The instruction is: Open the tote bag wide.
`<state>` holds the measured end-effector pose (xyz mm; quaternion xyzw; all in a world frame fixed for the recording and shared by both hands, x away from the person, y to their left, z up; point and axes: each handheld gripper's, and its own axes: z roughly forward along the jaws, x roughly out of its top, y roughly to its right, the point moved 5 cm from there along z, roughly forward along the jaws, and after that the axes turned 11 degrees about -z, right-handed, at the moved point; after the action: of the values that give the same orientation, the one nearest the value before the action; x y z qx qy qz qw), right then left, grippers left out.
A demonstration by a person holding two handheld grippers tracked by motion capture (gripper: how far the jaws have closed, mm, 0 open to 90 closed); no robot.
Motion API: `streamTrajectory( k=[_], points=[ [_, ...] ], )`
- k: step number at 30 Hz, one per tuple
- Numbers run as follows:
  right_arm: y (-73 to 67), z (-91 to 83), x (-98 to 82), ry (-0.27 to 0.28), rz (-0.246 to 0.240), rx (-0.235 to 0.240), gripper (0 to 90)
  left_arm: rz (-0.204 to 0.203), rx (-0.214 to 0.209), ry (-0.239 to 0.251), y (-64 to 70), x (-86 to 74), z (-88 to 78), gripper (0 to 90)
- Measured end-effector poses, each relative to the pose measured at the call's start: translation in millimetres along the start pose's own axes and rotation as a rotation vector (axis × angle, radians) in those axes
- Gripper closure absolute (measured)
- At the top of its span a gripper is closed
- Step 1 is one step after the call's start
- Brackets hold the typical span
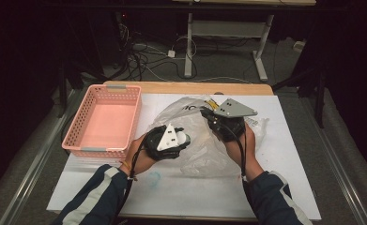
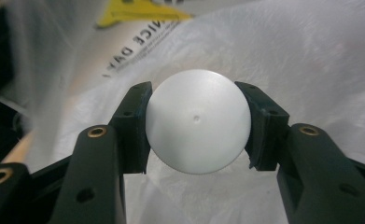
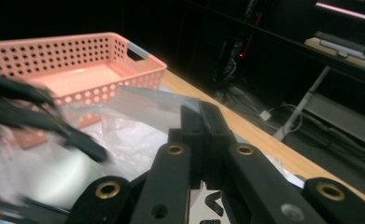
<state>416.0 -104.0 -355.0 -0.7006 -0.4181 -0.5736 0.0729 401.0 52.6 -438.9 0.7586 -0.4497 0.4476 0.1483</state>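
A white ball (image 2: 198, 121) sits between the pads of my left gripper (image 2: 194, 91), which is shut on it. In the high view this gripper (image 1: 185, 138) holds the ball (image 1: 183, 138) at the left side of a clear plastic bag (image 1: 204, 150) with black print. The bag's film (image 2: 287, 56) surrounds the ball in the left gripper view. My right gripper (image 1: 205, 111) is at the bag's far top edge. Its jaws (image 3: 201, 112) are shut on a pinched strip of the bag (image 3: 157, 100), lifting it. A dark blurred shape, the left gripper (image 3: 45, 119), crosses the right gripper view at left.
A pink perforated basket (image 1: 78, 126) stands with nothing in it at the table's left; it is also in the right gripper view (image 3: 77, 70). White sheet covers the table (image 1: 284, 140), whose wooden far edge (image 1: 186, 87) borders a dark floor with cables and a desk frame.
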Motion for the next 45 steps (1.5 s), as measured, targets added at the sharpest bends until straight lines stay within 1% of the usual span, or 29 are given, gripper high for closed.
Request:
streamTrajectory(
  k=[3,5,8,9,10,11,12,15,17,18,19,20,24,26,27,28,29,30,31,33,34,35,37,38,39,40,42,44,45],
  points=[
    [0.2,1.2,1.1,-0.001,-0.003,-0.003,90.0,-0.028,-0.003,-0.012,-5.2,-2.8,18.0,48.8],
    [0.3,2.9,0.3,-0.003,-0.001,0.0,90.0,-0.036,0.004,-0.023,-7.4,-4.9,29.7,48.8],
    [0.9,5.4,-1.9,-0.003,0.016,0.017,90.0,-0.089,-0.009,-0.024,-8.9,-8.0,48.7,48.8],
    [0.8,6.7,-2.6,-0.005,0.019,0.021,90.0,-0.091,-0.008,-0.034,-8.0,-9.0,54.7,48.7],
    [0.1,8.2,-3.3,-0.011,0.026,0.023,90.0,-0.078,-0.003,-0.044,-7.0,-9.6,60.4,48.8],
    [0.0,9.1,-4.1,-0.014,0.022,0.027,90.0,-0.09,0.005,-0.042,-5.7,-9.8,65.4,48.7],
    [-0.7,9.9,-4.4,-0.016,0.022,0.032,90.0,-0.092,0.006,-0.051,-6.0,-10.3,68.6,48.7],
    [-1.8,10.9,-5.6,-0.02,0.024,0.036,90.0,-0.125,0.006,-0.048,-4.9,-11.5,73.8,48.3],
    [-1.2,11.3,-7.4,-0.025,0.027,0.039,90.0,-0.136,-0.008,-0.04,-4.0,-11.0,72.7,46.4],
    [-0.1,11.5,-8.2,-0.025,0.028,0.039,90.0,-0.141,-0.007,-0.027,-3.5,-9.3,70.5,40.4],
    [0.8,11.8,-8.8,-0.025,0.035,0.041,90.0,-0.144,-0.008,-0.013,-3.0,-7.4,67.1,37.7],
    [1.4,11.7,-9.5,-0.027,0.042,0.042,90.0,-0.145,-0.008,-0.004,-2.2,-5.5,62.4,37.7],
    [4.3,9.6,-12.1,-0.022,0.047,0.044,90.0,-0.115,0.004,0.031,1.9,2.0,42.1,37.6],
    [5.2,8.4,-13.2,-0.019,0.054,0.046,90.0,-0.076,0.017,0.053,5.8,4.0,27.5,37.6],
    [5.5,7.7,-13.6,-0.018,0.052,0.044,90.0,-0.058,0.032,0.062,7.3,4.7,19.7,37.5],
    [5.4,7.0,-14.0,-0.019,0.05,0.047,90.0,-0.026,0.057,0.069,8.2,5.3,10.7,35.4],
    [5.2,6.3,-14.3,-0.018,0.048,0.053,90.0,0.0,0.08,0.09,9.4,5.9,0.5,34.3],
    [5.0,5.6,-14.5,-0.017,0.048,0.057,90.0,0.004,0.092,0.118,9.7,6.7,-10.4,34.2],
    [5.4,4.8,-14.7,-0.02,0.047,0.058,90.0,-0.002,0.107,0.142,8.9,7.3,-21.1,32.2],
    [7.2,1.9,-15.9,-0.019,0.049,0.065,90.0,-0.006,0.163,0.175,3.8,6.8,-41.3,26.2],
    [8.2,0.5,-17.3,-0.021,0.051,0.068,90.0,-0.012,0.186,0.185,0.3,5.2,-50.1,25.2],
    [9.1,-0.7,-19.1,-0.026,0.056,0.068,90.0,-0.019,0.202,0.189,-3.5,2.8,-57.0,24.0],
    [10.9,-1.9,-23.1,-0.035,0.061,0.072,90.0,-0.033,0.212,0.175,-11.3,-4.4,-65.7,19.7],
    [12.5,-2.3,-24.8,-0.038,0.061,0.07,90.0,-0.044,0.22,0.161,-15.6,-8.6,-67.5,19.1],
    [14.0,-2.7,-26.4,-0.043,0.073,0.07,90.0,-0.065,0.224,0.148,-19.6,-12.4,-67.9,19.0],
    [15.8,-3.2,-27.6,-0.043,0.083,0.073,90.0,-0.079,0.218,0.132,-22.7,-15.8,-67.4,18.7],
    [18.4,-5.4,-29.5,-0.038,0.095,0.079,90.0,-0.08,0.239,0.112,-26.8,-20.3,-64.0,18.3],
    [20.4,-7.7,-31.2,-0.037,0.098,0.08,90.0,-0.107,0.201,0.106,-27.9,-21.8,-58.5,18.2],
    [20.9,-8.8,-31.8,-0.036,0.103,0.082,90.0,-0.111,0.204,0.102,-28.4,-21.7,-54.4,18.2]
  ],
)
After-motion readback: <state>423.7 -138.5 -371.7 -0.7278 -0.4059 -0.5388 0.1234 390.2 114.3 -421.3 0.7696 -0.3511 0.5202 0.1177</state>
